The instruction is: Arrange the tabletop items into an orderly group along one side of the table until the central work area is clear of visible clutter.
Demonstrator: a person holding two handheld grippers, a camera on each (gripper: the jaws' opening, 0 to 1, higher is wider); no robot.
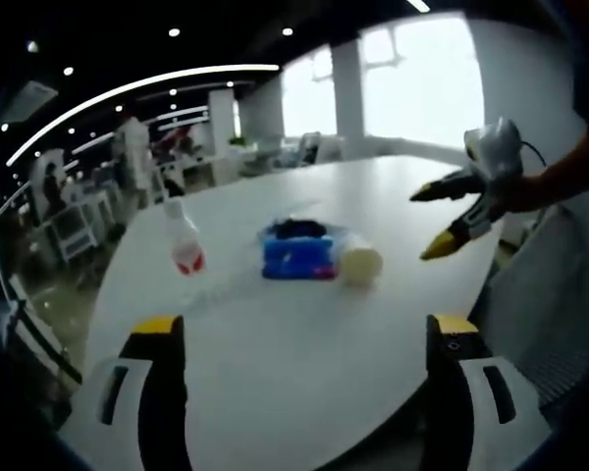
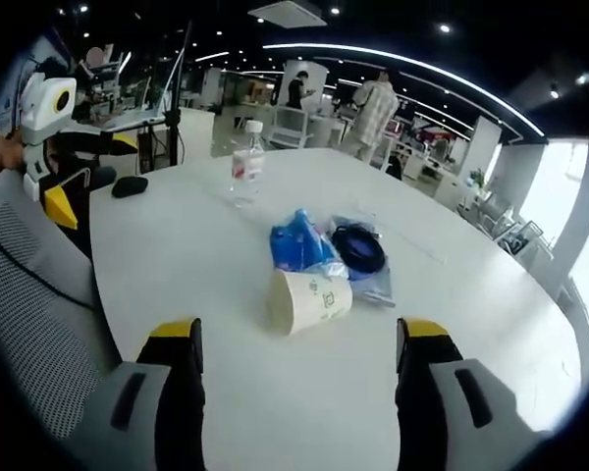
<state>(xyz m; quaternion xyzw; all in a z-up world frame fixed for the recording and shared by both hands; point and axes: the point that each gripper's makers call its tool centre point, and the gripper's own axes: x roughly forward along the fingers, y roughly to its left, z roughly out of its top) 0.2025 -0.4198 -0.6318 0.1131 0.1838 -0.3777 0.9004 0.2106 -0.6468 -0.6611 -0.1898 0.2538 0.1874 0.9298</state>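
On the white round table [image 1: 275, 363] a clear water bottle [image 1: 184, 240] with a red label stands upright. A blue packet [image 1: 297, 257], a dark round item [image 1: 299, 229] behind it and a paper cup [image 1: 358, 263] lying on its side are bunched in the middle. My left gripper [image 1: 304, 329] is open over the near edge, holding nothing. My right gripper [image 1: 430, 222] reaches in from the right, open. In the right gripper view the cup [image 2: 309, 299] lies just ahead of my open right gripper [image 2: 299, 334], with the packet [image 2: 299, 243], bottle [image 2: 245, 162] and left gripper [image 2: 90, 177] beyond.
A small black object [image 2: 130, 186] lies near the table's far left edge. A grey mesh chair [image 2: 29, 294] stands against the table edge by the right gripper. People [image 2: 373, 108] and office desks are far behind.
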